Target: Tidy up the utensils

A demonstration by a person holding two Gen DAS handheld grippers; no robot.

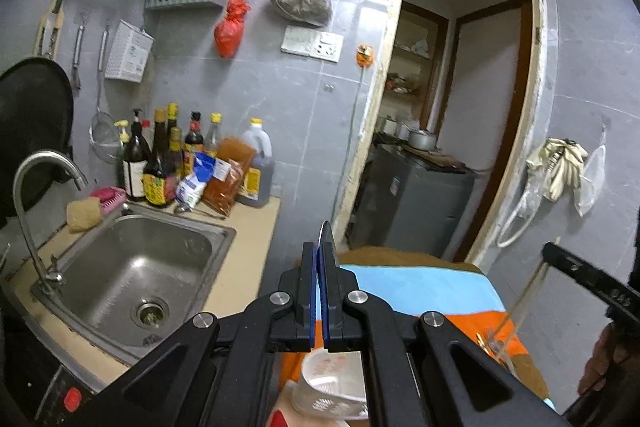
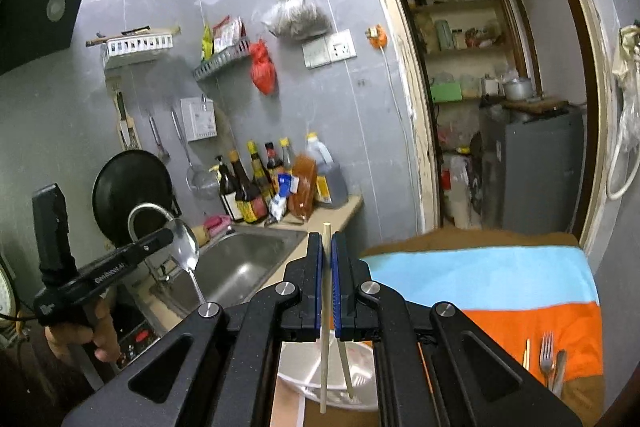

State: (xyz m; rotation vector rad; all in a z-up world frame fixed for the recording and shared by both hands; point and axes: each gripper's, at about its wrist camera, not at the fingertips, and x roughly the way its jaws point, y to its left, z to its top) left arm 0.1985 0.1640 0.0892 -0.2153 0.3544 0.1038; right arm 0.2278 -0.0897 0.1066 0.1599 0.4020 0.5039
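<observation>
My left gripper (image 1: pixel 322 251) is shut on a metal spoon (image 1: pixel 325 233), seen edge-on between the pads; in the right wrist view the spoon (image 2: pixel 185 242) shows bowl-up in that gripper (image 2: pixel 168 235), above the sink side. My right gripper (image 2: pixel 327 245) is shut on a pair of pale chopsticks (image 2: pixel 326 311) that hang down over a white perforated utensil basket (image 2: pixel 304 371). The basket also shows below my left gripper (image 1: pixel 324 379). My right gripper (image 1: pixel 550 251) with the chopsticks (image 1: pixel 524 295) shows at the right of the left wrist view. A fork (image 2: pixel 546 351) and other utensils lie on the striped cloth (image 2: pixel 500 287).
A steel sink (image 1: pixel 136 267) with a curved tap (image 1: pixel 36 187) is at the left. Sauce bottles (image 1: pixel 168 159) crowd the counter's back corner. A black pan (image 2: pixel 128 195) leans on the wall. An open doorway (image 1: pixel 452 107) with a grey cabinet is straight behind the table.
</observation>
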